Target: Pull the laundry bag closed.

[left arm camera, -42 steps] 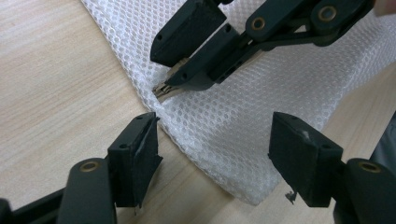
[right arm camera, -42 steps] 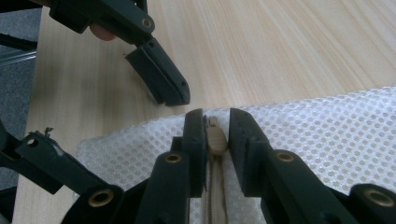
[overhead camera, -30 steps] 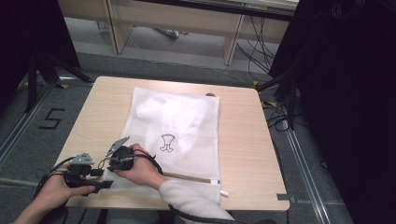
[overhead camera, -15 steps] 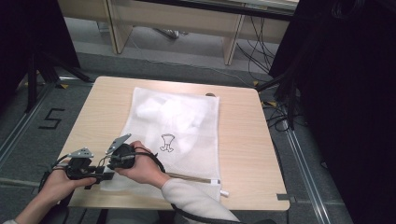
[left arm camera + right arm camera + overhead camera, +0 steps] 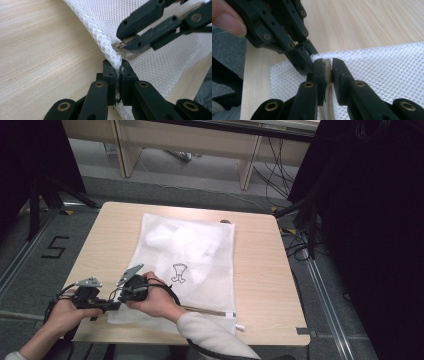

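Note:
A white mesh laundry bag (image 5: 192, 247) lies flat on the wooden table (image 5: 262, 285), its zipper (image 5: 207, 310) running along the near edge. My left gripper (image 5: 118, 75) has just been closing and now pinches the bag's mesh edge at the near left corner. Right beside it my right gripper (image 5: 327, 68) is shut on the beige zipper pull (image 5: 123, 46). In the high view the left gripper (image 5: 112, 306) and the right gripper (image 5: 122, 296) meet tip to tip at that corner, a hand on each.
A black goblet-shaped mark (image 5: 178, 272) is printed on the bag. Bare table wood runs left and right of it. Table legs (image 5: 247, 167) and cables (image 5: 280, 175) stand beyond the far edge, and a floor marking "5" (image 5: 54, 247) lies to the left.
The left hand has shifted slightly at the bag's near left corner. The right hand and the bag have kept still.

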Demonstrator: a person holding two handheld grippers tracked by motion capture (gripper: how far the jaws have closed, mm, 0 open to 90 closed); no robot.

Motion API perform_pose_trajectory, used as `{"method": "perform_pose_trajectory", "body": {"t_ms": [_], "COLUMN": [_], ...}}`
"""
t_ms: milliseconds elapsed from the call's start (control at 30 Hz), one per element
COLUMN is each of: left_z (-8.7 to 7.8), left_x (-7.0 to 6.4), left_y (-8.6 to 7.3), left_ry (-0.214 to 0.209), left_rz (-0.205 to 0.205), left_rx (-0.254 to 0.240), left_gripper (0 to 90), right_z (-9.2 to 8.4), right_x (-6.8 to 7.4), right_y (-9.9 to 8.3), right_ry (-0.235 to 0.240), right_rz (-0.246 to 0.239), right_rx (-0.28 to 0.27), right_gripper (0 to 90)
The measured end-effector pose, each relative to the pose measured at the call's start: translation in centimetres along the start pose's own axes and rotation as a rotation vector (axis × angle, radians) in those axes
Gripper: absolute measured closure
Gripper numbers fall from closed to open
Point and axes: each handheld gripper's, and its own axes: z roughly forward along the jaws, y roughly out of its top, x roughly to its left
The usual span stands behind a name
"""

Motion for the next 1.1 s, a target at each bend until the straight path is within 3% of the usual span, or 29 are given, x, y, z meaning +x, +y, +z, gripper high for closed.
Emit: {"method": "perform_pose_trajectory", "body": {"t_ms": [267, 333, 367, 500, 533, 567, 933, 967, 1100], "left_z": [-0.3, -0.2, -0.3, -0.4, -0.3, -0.5, -0.5, -0.4, -0.5], "left_x": [0.1, 0.0, 0.1, 0.1, 0.0, 0.1, -0.1, -0.1, -0.1], "left_y": [0.1, 0.0, 0.1, 0.1, 0.0, 0.1, 0.1, 0.1, 0.1], "left_ry": [-0.028, -0.027, -0.033, -0.029, -0.027, -0.026, -0.021, -0.017, -0.018], "left_rz": [-0.030, -0.037, -0.035, -0.039, -0.047, -0.045, -0.028, -0.027, -0.019], "left_rx": [-0.012, -0.038, -0.019, -0.023, -0.047, -0.029, -0.028, -0.045, -0.027], "left_gripper": [85.6, 85.7, 85.7, 85.8, 85.8, 85.7, 85.7, 85.7, 85.6], "right_z": [0.0, -0.1, -0.1, -0.2, -0.2, -0.2, -0.5, -0.6, -0.6], "right_x": [0.1, 0.1, 0.1, 0.0, -0.1, -0.1, 0.1, 0.1, 0.0], "right_y": [-0.7, -0.7, -0.8, -1.1, -1.2, -1.3, -2.0, -1.9, -2.1], "right_ry": [0.000, -0.006, -0.004, -0.007, -0.010, -0.017, -0.006, -0.011, -0.003], "right_rz": [0.017, 0.006, 0.017, 0.007, 0.003, 0.004, 0.025, 0.015, 0.015], "right_rx": [0.005, 0.013, 0.014, 0.025, 0.034, 0.041, 0.040, 0.048, 0.057], "right_gripper": [82.5, 82.6, 82.6, 82.7, 82.6, 82.7, 82.7, 82.7, 82.7]}}
